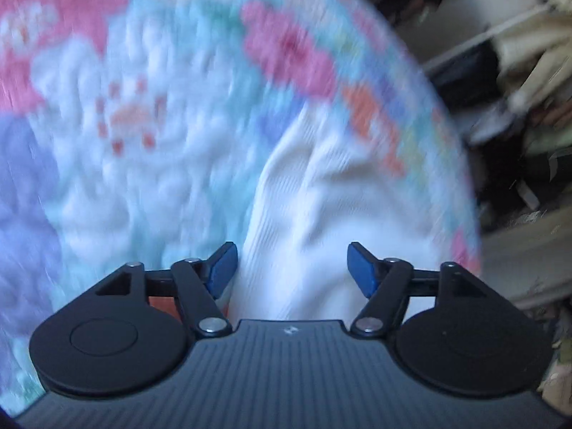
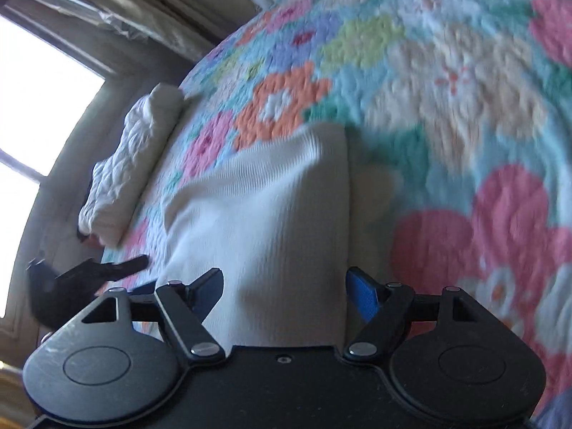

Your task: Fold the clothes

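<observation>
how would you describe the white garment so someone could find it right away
Start from the flowered quilt that covers the bed. The white ribbed garment lies on it, folded, near the edge, directly ahead of the right gripper. Unlike the puffy quilted white pillow beyond the edge, it is flat, with fine ribs.

I am wearing black on my left gripper (image 1: 289, 268) and right gripper (image 2: 286, 293): blue pads (image 1: 223, 264) at the jaws, round discs and shiny screws behind.
</observation>
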A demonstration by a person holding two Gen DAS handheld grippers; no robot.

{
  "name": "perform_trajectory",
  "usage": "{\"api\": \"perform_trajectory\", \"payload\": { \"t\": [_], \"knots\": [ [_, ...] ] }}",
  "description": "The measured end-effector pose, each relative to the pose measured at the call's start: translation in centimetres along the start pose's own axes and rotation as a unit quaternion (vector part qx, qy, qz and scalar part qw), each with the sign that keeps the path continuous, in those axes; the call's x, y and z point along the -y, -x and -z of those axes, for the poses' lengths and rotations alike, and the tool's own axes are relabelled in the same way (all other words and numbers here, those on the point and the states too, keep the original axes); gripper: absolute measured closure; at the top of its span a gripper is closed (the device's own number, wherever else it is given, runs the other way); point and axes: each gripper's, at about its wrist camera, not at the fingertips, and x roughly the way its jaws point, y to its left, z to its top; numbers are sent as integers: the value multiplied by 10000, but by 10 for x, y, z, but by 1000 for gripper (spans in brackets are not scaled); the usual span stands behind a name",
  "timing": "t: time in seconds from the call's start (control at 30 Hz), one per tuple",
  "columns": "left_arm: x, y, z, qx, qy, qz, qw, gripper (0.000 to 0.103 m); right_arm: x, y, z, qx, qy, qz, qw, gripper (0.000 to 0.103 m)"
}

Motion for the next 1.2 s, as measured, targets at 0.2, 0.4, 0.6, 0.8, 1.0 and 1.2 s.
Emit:
{"api": "perform_trajectory", "payload": {
  "t": [0.2, 0.4, 0.6, 0.8, 1.0, 1.2],
  "knots": [
    [41, -19, 15, 175, -1459, -617, 9872, 53, 21, -27, -5, 71, -363, -512, 9980, 13],
    [79, -23, 24, 579, -2498, -806, 9632, 91, -20, -26, -20, 639, 856, -284, 9939, 67],
    [119, -5, 0, 1579, -2507, -514, 9537, 92, -54, 6, -55, 1477, 1676, -23, 9747, 68],
    [118, -29, -10, 1471, -2237, -1316, 9545, 75, -60, -2, -80, 1305, 1920, 1814, 9556, 50],
    [101, -29, 23, 636, -2551, -1509, 9529, 55, -74, 33, -11, 1283, 2583, 1557, 9448, 41],
    [97, -22, 46, 315, -2405, -2021, 9489, 47, -66, 20, 58, 422, 2763, 1753, 9440, 38]
  ]
}}
